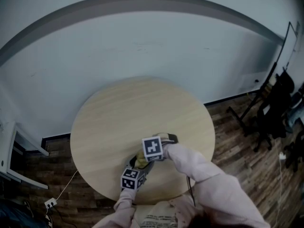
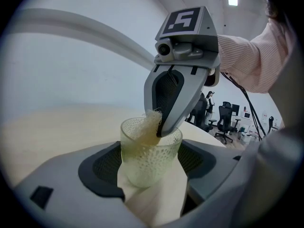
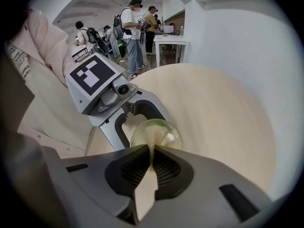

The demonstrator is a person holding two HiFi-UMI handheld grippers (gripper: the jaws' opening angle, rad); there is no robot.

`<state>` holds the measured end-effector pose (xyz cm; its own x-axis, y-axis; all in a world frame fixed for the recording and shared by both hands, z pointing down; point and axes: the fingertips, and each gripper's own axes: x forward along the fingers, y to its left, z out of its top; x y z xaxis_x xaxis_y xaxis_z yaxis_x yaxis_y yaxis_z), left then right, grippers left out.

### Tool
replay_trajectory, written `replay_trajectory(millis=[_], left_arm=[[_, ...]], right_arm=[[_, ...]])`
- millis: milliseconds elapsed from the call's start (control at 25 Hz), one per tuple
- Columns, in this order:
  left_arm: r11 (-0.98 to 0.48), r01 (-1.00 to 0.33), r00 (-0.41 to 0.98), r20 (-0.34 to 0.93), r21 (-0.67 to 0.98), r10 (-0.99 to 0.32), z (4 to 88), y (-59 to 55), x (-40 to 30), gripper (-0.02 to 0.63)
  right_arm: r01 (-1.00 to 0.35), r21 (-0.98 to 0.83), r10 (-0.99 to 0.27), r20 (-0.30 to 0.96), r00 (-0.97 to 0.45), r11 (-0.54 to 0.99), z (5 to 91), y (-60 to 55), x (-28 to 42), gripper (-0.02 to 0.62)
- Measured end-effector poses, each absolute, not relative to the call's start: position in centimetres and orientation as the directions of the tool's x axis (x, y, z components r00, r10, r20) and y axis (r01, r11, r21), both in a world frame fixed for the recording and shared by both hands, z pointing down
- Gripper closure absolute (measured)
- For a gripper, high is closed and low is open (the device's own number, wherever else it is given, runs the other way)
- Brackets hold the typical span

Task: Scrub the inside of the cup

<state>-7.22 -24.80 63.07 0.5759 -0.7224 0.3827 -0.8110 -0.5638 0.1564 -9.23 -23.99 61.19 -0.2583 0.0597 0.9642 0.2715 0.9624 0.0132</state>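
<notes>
Left gripper view: pale-green dimpled cup (image 2: 150, 158).

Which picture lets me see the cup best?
The left gripper view. The cup fills the middle, side on, with its bumpy see-through wall clear and the scrubber poking in. The right gripper view only looks down into its mouth. The head view shows just a small yellowish bit of it.

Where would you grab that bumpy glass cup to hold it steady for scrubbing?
By its lower wall, from the side, a jaw on each opposite face, as the left gripper grips the cup. Its round wall suits a squeeze, and the open mouth is left free for the scrubber in the right gripper.
</notes>
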Motion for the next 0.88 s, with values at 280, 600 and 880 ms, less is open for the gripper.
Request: replay_trajectory(millis=[280,600,880], left_arm=[[-0.564,-0.811,0.576,0.384,0.155,-0.722,63.1,-24.8,-7.0,0.238],[-0.561,-0.813,0.573,0.377,0.153,-0.728,63.0,-24.9,-7.3,0.238],[-0.559,-0.814,0.571,0.388,0.158,-0.723,63.2,-24.8,-7.3,0.238]], right_arm=[[0.218,-0.073,0.119,0.971,-0.207,0.973,62.2,-23.5,-9.0,0.569],[0.137,-0.153,0.179,0.963,-0.201,0.979,62.5,-23.2,-9.3,0.569],[0.069,-0.224,0.234,0.949,-0.213,0.972,62.4,-22.8,-9.5,0.569]])
